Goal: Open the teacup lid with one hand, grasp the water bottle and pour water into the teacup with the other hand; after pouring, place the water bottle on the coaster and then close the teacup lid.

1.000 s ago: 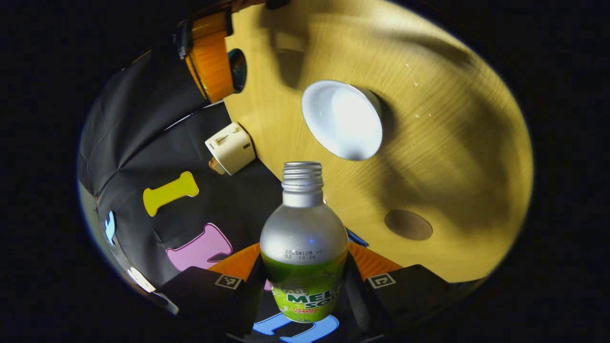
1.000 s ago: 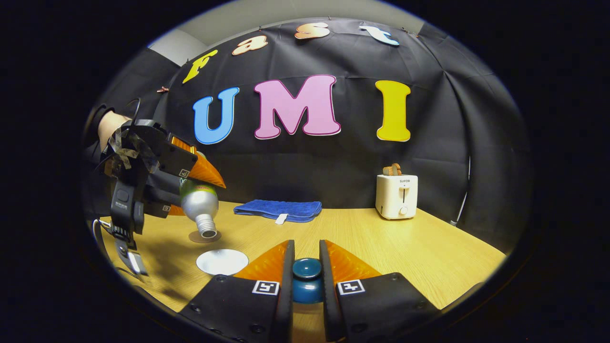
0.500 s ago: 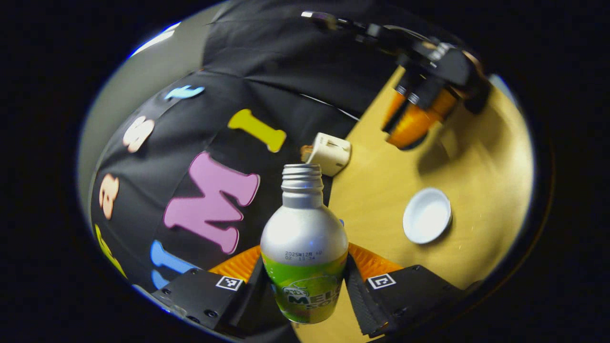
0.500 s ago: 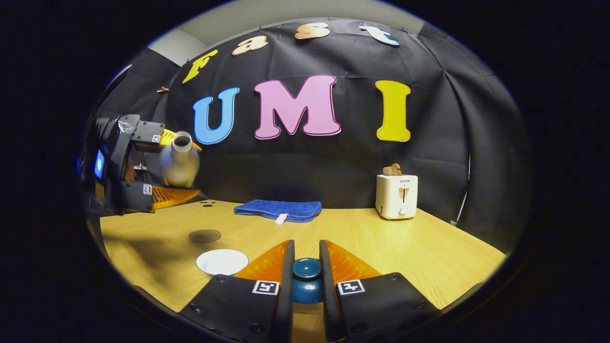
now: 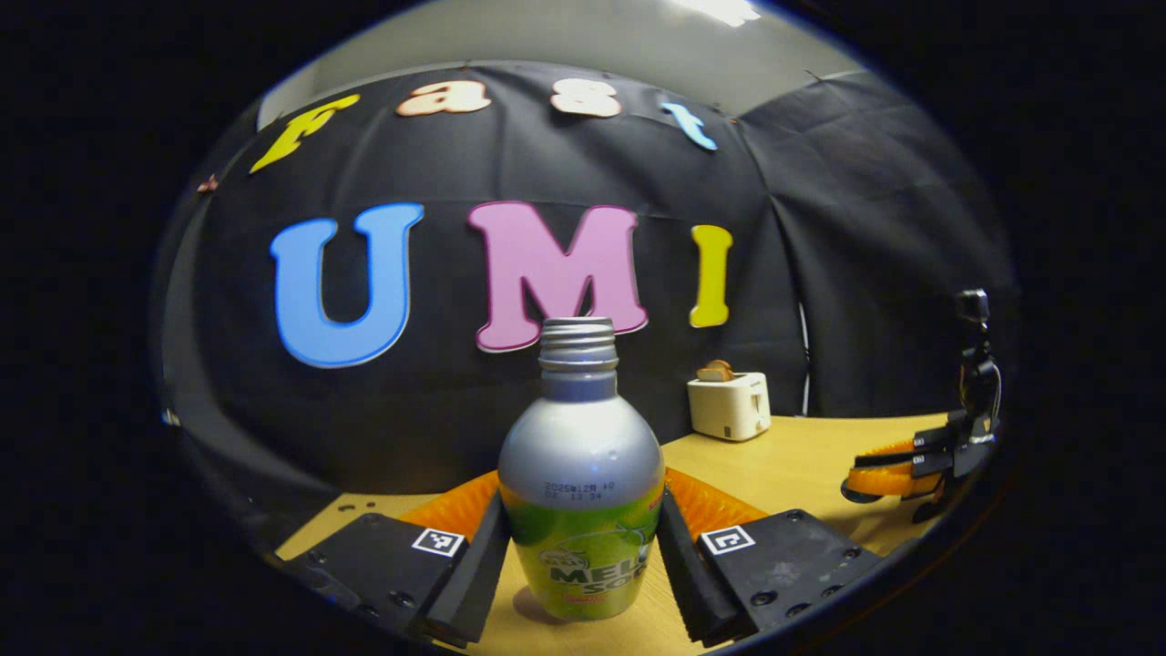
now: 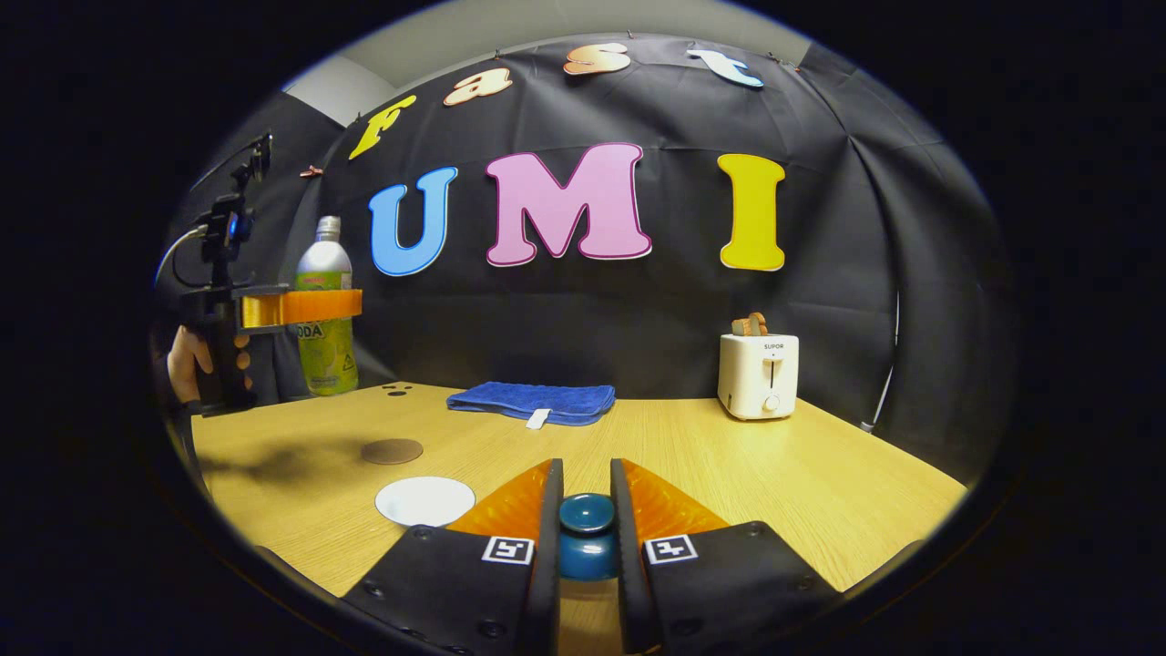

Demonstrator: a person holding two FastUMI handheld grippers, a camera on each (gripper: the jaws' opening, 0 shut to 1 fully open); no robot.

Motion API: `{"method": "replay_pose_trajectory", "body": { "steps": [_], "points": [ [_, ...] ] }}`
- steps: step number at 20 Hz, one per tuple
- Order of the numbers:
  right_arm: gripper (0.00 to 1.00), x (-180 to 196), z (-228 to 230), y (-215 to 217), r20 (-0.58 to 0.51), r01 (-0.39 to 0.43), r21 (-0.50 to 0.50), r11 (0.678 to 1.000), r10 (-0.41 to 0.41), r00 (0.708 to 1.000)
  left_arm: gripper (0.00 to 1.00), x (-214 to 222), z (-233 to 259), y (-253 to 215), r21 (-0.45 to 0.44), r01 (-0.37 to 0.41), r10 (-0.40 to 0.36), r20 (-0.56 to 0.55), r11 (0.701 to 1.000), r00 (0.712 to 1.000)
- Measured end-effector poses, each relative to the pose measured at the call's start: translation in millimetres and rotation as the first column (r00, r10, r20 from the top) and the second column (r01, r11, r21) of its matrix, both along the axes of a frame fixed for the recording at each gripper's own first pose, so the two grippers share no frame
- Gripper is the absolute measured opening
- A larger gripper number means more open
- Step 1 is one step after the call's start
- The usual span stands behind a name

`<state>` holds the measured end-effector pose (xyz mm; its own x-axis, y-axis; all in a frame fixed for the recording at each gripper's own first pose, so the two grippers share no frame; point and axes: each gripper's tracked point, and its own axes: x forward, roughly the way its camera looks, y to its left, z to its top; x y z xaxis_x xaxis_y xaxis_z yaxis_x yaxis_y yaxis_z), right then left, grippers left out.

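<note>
Above the coaster [image 6: 391, 451], the left tool [image 5: 580, 538] grips the water bottle [image 5: 581, 474] upright for set-down, while the right tool [image 6: 586, 524] clamps the lid [image 6: 586, 533] clear of the teacup [image 6: 424, 500].

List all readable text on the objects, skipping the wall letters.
"SUPOR": front of the toaster.
Water bottle: stamped code below the shoulder, too blurred to read; label wording partly hidden by the left gripper.
Square coded tags on the left gripper and right gripper: no words.
</note>
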<state>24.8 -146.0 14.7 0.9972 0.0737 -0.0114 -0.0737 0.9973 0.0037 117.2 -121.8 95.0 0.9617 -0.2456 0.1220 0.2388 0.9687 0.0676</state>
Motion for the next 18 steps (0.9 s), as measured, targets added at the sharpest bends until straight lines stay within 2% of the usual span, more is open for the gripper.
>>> {"method": "replay_pose_trajectory", "body": {
  "steps": [3, 5, 8, 12, 18],
  "points": [
    [0.29, 1, 0, 0, 0.001, -0.001, 0.000, 1.000, 0.001, 1.000, 0.80, 17, -22, 12, -0.093, -0.028, 0.025, -0.039, 0.995, 0.999],
    [0.30, 1, 0, 0, 0.001, -0.001, 0.000, 1.000, 0.001, 1.000, 0.80, 25, -32, 19, -0.120, -0.040, 0.034, -0.053, 0.992, 0.998],
    [0.29, 1, 0, 0, 0.001, -0.001, 0.000, 1.000, 0.001, 1.000, 0.81, 31, -40, 20, -0.085, -0.085, 0.080, -0.062, 0.993, 0.995],
    [0.29, 2, 0, -1, 0.001, -0.002, 0.000, 1.000, 0.002, 1.000, 0.82, 42, -59, 18, -0.026, -0.081, 0.080, -0.053, 0.996, 0.995],
    [0.30, 2, 0, -1, 0.001, -0.002, -0.001, 1.000, 0.002, 1.000, 0.85, 48, -75, 14, -0.024, -0.095, 0.093, -0.088, 0.995, 0.992]
  ]
}}
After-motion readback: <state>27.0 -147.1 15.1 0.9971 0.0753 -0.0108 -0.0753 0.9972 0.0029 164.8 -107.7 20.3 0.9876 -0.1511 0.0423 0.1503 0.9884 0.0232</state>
